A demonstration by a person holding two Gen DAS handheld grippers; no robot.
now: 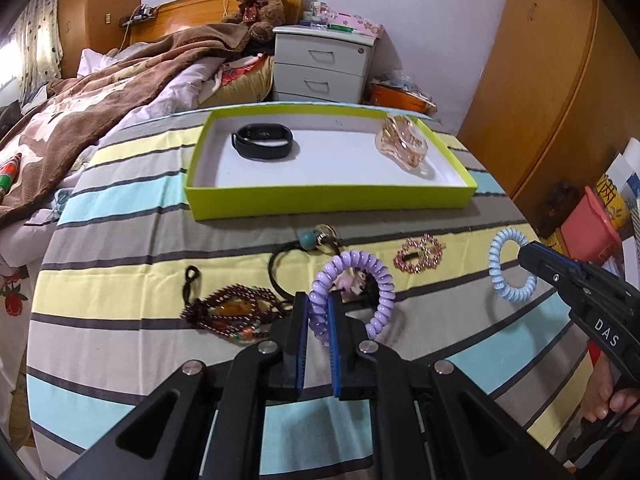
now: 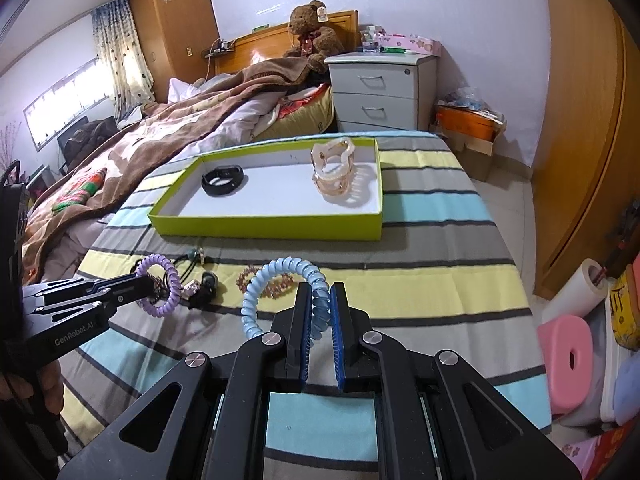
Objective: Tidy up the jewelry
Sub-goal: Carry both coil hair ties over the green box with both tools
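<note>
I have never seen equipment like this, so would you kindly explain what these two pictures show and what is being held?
There is no robot here: a person carries a hand-held gripper in each hand, and each one has a wide-angle camera looking along its two fingers. One picture comes from the left tool, the other from the right.

The left hand-held gripper is shut on a purple coil hair tie; the right hand-held gripper is shut on a blue coil hair tie.

Below them is a striped bedspread. On it lie dark red beads, a black hair elastic, a pink sparkly clip and a green tray. The tray already holds a black wristband and a translucent claw clip.
</note>
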